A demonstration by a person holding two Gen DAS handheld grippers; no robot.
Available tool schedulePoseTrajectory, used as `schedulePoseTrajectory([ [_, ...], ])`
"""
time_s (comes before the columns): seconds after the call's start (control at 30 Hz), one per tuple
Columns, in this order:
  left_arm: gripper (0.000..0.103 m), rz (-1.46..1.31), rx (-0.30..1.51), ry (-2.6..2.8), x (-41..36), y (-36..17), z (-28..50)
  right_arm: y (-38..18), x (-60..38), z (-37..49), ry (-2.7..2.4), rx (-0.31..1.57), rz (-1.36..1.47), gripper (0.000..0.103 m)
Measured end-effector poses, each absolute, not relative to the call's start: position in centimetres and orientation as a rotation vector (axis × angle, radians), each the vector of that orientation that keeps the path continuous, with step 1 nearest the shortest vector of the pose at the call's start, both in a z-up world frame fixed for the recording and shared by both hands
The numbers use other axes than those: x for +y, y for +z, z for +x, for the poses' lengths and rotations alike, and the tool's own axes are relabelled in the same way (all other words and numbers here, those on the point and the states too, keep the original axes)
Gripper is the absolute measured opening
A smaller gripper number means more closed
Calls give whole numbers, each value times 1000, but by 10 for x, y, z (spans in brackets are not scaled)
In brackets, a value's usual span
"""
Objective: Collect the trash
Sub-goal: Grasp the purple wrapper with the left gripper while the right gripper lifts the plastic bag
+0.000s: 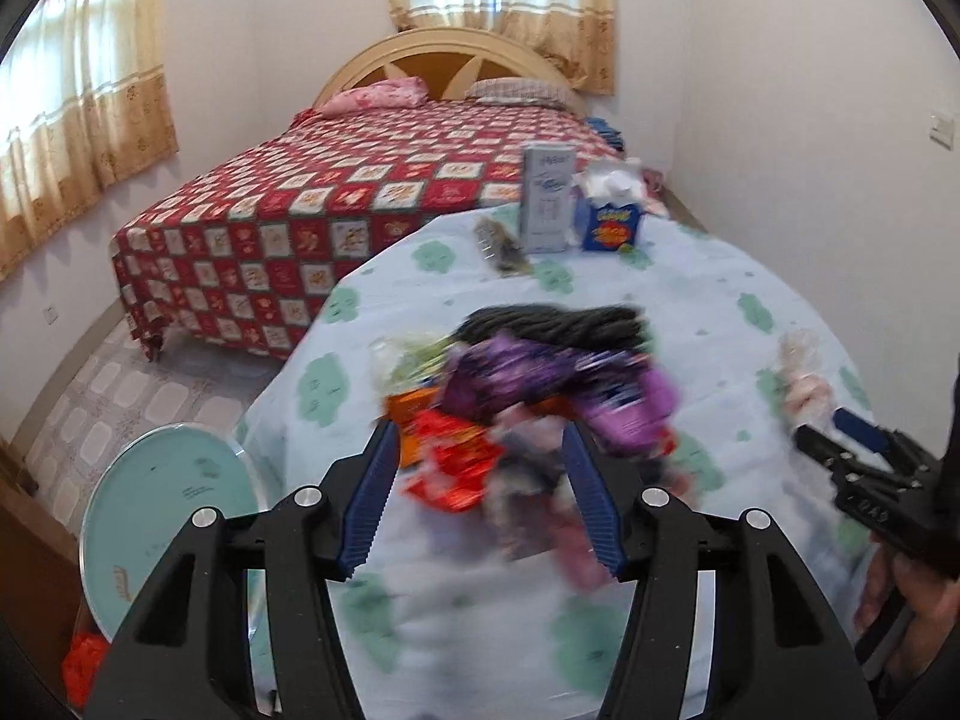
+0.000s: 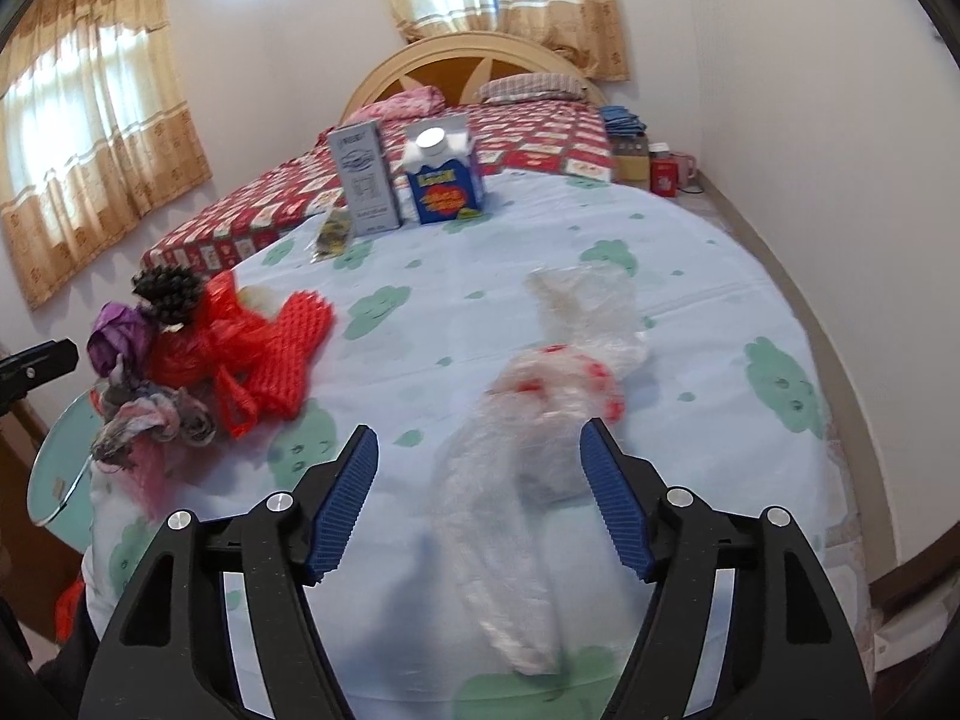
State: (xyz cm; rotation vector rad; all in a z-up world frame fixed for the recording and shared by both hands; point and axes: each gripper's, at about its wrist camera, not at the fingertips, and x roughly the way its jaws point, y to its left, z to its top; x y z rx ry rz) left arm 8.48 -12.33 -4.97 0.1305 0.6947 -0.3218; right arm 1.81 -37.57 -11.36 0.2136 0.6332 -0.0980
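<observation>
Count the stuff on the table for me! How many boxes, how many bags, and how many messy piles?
Boxes standing up: 2, the grey carton and the blue carton
Clear plastic bags: 1
Small dark wrappers: 1
Messy piles of wrappers: 1, too blurry to count inside
Total: 5

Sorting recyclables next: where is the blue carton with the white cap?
The blue carton stands upright at the table's far edge, just right of the tall grey box in both views, with the bed behind it.
</observation>
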Motion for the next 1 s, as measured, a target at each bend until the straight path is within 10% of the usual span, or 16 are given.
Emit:
schedulePoseTrajectory([
  [0.27, 67, 189, 694, -371, -179, -51, 92, -114, -388, 15, -108, 623, 242, 72],
  [0.37, 19, 180, 766, -398, -183, -64, 103, -116, -387, 16, -97, 629, 241, 72],
  [0.73, 10, 126, 650, -426, -118, -26, 73, -115, -396, 21, -116, 634, 259, 70],
  [1.0, 9, 80, 623, -387, -80, -19, 71, -131, -401, 53, -85, 758, 306, 36],
])
